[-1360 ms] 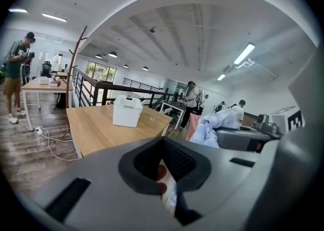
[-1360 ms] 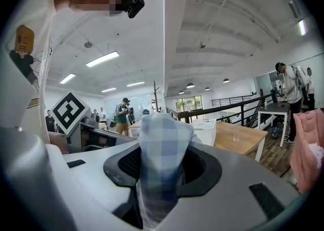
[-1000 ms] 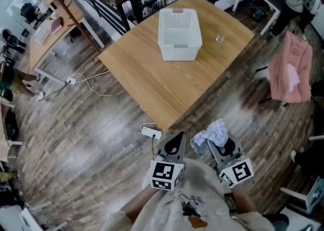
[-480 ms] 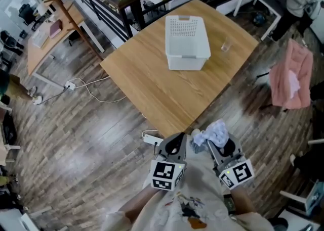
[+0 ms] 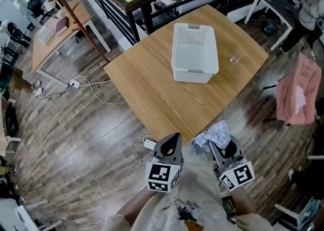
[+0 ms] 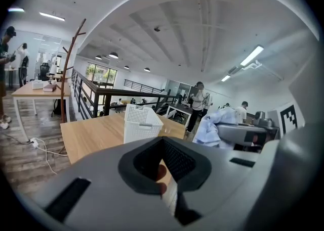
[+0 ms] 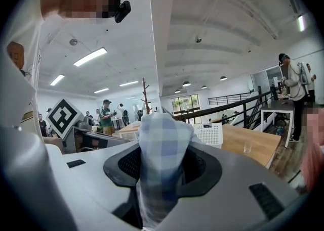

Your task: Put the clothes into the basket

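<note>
Wooden table, perforated basket, checked cloth

No words, numbers or brand names are showing clearly enough to be read. The left marker cube and the right marker cube are showing only black-and-white square patterns, without letters. The print on the person's shirt is appearing too blurred to read.
</note>
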Demonstrator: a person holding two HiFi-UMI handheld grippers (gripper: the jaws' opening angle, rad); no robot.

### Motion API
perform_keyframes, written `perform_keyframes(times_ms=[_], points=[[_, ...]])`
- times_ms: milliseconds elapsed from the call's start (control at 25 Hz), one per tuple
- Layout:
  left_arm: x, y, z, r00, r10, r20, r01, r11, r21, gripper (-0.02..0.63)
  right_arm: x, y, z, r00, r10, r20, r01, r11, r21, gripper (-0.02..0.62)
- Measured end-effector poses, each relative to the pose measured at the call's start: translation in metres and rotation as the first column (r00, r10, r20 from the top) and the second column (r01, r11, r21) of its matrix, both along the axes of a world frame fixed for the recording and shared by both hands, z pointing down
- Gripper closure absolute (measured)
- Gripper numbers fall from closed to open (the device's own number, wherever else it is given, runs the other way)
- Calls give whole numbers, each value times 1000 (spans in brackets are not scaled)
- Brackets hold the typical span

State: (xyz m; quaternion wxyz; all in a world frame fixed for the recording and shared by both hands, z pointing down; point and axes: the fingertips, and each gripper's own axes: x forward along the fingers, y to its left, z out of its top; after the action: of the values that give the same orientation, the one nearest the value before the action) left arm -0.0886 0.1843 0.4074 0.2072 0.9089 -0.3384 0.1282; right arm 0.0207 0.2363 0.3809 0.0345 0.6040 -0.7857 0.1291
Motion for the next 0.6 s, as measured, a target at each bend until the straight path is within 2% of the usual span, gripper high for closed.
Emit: perform_keyframes(times_ms=[320, 600], points=[[38, -62, 5, 998, -60, 8, 60, 998, -31, 606, 36, -68, 1, 998, -63, 21, 64, 998, -21, 422], [68, -113, 8, 996, -88, 30, 88, 996, -33, 606, 65, -130, -6, 994, -100, 39, 100, 995, -2, 422]])
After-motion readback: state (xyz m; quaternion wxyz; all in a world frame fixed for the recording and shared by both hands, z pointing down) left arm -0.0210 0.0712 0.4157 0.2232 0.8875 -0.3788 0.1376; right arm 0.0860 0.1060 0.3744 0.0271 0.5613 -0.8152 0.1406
